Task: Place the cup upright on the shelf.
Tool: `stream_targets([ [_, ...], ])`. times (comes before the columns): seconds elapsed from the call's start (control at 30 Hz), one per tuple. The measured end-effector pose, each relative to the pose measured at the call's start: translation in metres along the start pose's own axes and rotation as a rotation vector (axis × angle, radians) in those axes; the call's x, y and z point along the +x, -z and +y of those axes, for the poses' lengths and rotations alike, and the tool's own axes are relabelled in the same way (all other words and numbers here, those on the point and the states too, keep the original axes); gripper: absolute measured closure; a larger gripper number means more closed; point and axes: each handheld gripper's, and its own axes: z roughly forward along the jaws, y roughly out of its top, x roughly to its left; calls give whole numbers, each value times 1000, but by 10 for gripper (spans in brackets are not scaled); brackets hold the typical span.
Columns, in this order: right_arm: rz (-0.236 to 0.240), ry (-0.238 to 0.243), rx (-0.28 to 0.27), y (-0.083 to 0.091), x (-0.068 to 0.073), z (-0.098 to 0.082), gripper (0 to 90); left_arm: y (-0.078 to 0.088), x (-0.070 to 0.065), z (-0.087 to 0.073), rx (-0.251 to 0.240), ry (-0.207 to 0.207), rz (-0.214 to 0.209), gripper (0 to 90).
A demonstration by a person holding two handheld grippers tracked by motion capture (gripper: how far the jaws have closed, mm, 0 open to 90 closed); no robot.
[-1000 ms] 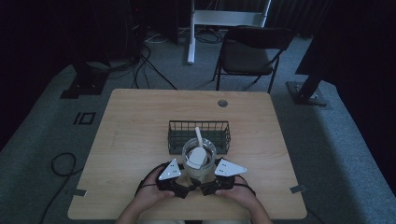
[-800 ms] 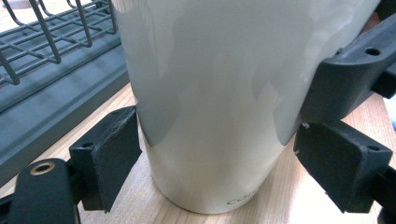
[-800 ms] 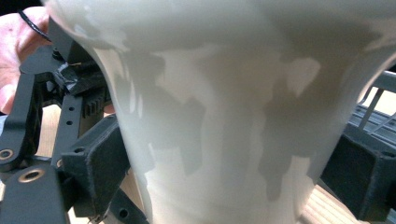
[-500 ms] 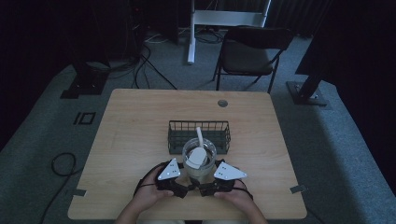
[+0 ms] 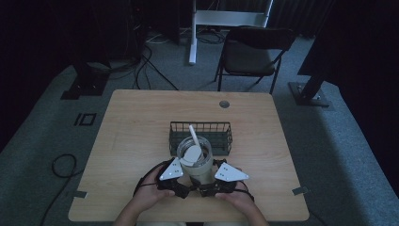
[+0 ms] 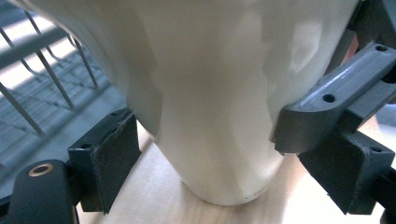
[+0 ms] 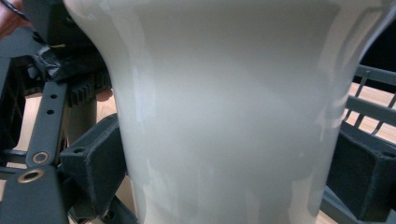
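High view: one table (image 5: 141, 122), one wire basket (image 5: 201, 136), and one cream cup (image 5: 195, 162) with one straw (image 5: 194, 136) standing on the wood just in front of the basket, between two grippers. Left gripper (image 6: 196, 144) has just been easing its jaws apart, pads against the cup's narrow base. Right gripper (image 7: 224, 172) clamps the cup's body from the other side.

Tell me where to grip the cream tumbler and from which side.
Grip the cream tumbler at its narrow lower body, just above the base, coming level from the person's side. The body tapers there to fit between the jaws, and the wire basket blocks the far side.
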Motion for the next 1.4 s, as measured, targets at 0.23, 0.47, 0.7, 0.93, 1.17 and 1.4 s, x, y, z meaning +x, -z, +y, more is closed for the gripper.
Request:
stream_targets([
  [0.23, 8, -40, -58, 2, -10, 17, 99, 8, 9, 23, -42, -36, 17, 146],
  [0.47, 7, -24, -103, 0, -24, 46, 98, 16, 25, 48, -85, -52, 31, 146],
  [0.7, 0, -3, -133, -9, -36, 69, 97, 24, 44, 70, -82, -84, 51, 143],
  [0.93, -6, -4, -156, -18, -48, 84, 97, 23, 60, 82, -97, -95, 64, 131],
  [1.17, 7, 15, -142, -30, -54, 100, 93, 15, 75, 91, -97, -86, 65, 111],
  [1.4, -5, -11, -138, -38, -66, 104, 93, 5, 91, 94, -109, -46, 61, 112],
])
